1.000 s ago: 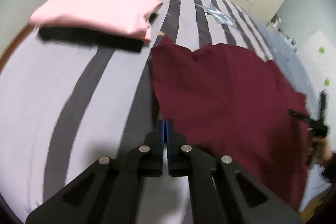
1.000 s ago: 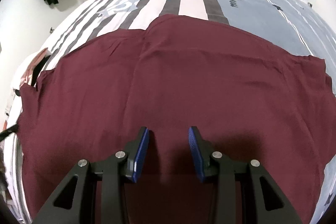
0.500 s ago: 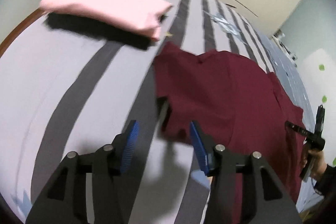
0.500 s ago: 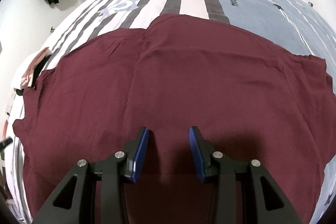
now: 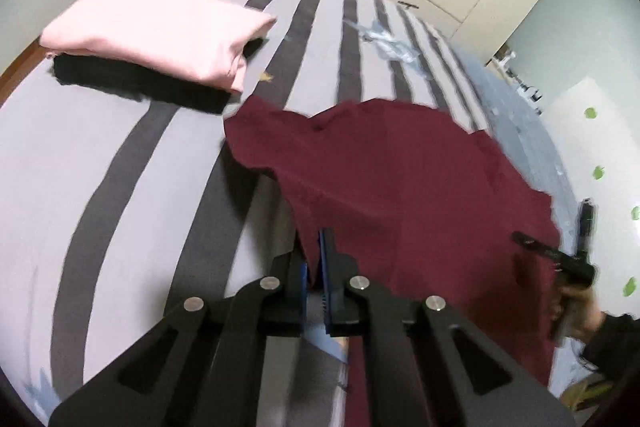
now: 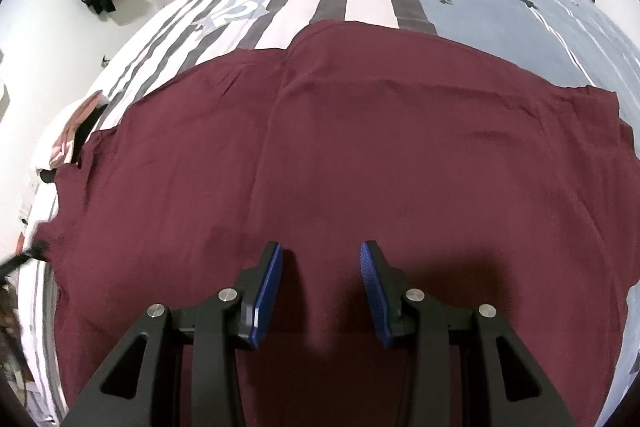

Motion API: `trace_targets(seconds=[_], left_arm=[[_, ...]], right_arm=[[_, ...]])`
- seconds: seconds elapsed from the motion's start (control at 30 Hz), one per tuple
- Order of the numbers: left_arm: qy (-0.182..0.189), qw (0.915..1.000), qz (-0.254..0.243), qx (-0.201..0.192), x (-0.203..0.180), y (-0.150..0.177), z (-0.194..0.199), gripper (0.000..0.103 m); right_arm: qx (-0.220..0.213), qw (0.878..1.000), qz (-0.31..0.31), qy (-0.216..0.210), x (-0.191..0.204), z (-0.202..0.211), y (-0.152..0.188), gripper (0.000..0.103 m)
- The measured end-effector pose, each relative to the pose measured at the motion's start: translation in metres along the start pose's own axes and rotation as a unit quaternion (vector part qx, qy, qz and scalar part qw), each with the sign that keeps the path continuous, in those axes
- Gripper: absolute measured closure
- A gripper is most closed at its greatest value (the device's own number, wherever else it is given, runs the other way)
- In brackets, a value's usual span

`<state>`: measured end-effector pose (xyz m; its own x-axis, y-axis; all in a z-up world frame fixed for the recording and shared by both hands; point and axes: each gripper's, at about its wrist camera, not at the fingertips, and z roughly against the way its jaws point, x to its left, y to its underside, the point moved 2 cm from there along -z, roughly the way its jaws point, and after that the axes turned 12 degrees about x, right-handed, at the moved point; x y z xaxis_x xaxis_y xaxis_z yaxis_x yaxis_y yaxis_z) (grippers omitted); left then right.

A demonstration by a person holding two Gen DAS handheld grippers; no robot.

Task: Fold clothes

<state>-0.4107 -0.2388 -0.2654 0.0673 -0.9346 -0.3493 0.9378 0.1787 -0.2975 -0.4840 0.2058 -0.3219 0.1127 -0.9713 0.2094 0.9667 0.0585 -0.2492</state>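
Left gripper (image 5: 316, 263) has just closed, fingers clenched on the shirt (image 5: 400, 179) near-left edge to lift a fold. Right gripper (image 6: 322, 291) released, hovering over shirt spread on bed (image 5: 100, 155).

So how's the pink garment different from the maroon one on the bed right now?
The pink garment is folded into a compact bundle; the maroon garment is spread out flat in one layer. The pink one sits atop something black, untouched; the maroon one has an edge pinched in the left gripper. Both lie on the striped bedcover.
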Motion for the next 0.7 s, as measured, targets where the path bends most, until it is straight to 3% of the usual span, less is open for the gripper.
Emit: trace_targets(seconds=[0.1, 0.2, 0.23, 0.3, 0.43, 0.57, 0.7], left_arm=[[-0.026, 0.9991, 0.007, 0.033, 0.007, 0.009, -0.012, 0.096], [-0.091, 0.9887, 0.043, 0.112, 0.038, 0.037, -0.039, 0.094], [-0.118, 0.9844, 0.063, 0.114, 0.052, 0.039, -0.042, 0.094], [-0.137, 0.9825, 0.095, 0.083, 0.068, 0.034, -0.03, 0.094], [-0.134, 0.99, 0.042, 0.011, 0.048, 0.003, -0.011, 0.088], [-0.119, 0.9907, -0.066, 0.004, -0.007, -0.058, -0.038, 0.083], [-0.12, 0.9824, -0.143, 0.006, -0.053, -0.114, -0.083, 0.07]], right_arm=[[0.001, 1.0, -0.004, -0.002, -0.001, 0.0, 0.0, 0.066], [0.002, 1.0, -0.008, -0.002, -0.001, 0.0, -0.001, 0.066], [0.003, 1.0, -0.009, -0.002, -0.001, 0.0, -0.001, 0.066], [0.005, 1.0, -0.009, -0.002, -0.001, 0.0, -0.002, 0.066], [0.007, 1.0, -0.001, -0.003, -0.002, -0.001, -0.001, 0.066], [0.007, 1.0, 0.01, 0.001, -0.001, -0.001, -0.001, 0.066], [0.007, 1.0, 0.006, -0.003, -0.002, -0.001, -0.001, 0.066]])
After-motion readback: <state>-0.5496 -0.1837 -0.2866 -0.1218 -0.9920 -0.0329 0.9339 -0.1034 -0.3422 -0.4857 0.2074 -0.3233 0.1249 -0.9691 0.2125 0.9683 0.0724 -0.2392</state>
